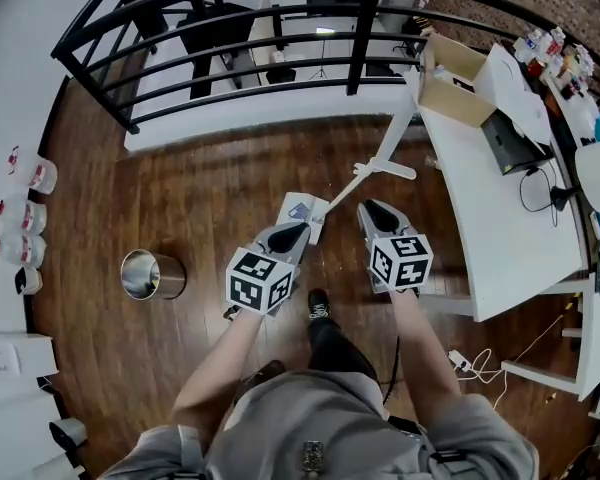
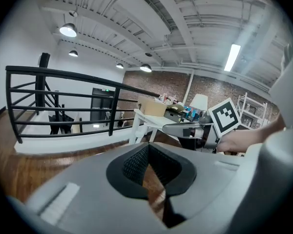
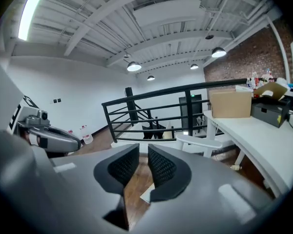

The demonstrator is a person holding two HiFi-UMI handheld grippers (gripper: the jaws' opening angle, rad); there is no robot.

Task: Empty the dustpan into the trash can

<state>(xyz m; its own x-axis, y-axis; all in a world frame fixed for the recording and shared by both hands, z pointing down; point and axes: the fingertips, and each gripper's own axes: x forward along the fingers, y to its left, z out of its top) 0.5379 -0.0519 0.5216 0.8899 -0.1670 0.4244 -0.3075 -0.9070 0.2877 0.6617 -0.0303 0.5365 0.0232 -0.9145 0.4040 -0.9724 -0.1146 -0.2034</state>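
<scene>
A white long-handled dustpan [image 1: 302,214] stands on the wooden floor just ahead of both grippers, its handle [image 1: 384,168] slanting up to the right. A shiny metal trash can [image 1: 152,274] stands on the floor to the left. My left gripper [image 1: 300,230] hovers over the pan's near edge, its pads meeting at the tips with nothing between them [image 2: 148,147]. My right gripper [image 1: 371,207] is just right of the pan and below the handle. Its jaws [image 3: 143,152] stand slightly apart and hold nothing. The handle's top [image 3: 200,143] shows ahead of them in the right gripper view.
A black railing [image 1: 240,38] runs across the far side of the floor. A long white table [image 1: 490,218] with a cardboard box [image 1: 450,78] stands to the right. Several jugs [image 1: 25,218] line the left wall. The person's foot [image 1: 318,308] is behind the grippers.
</scene>
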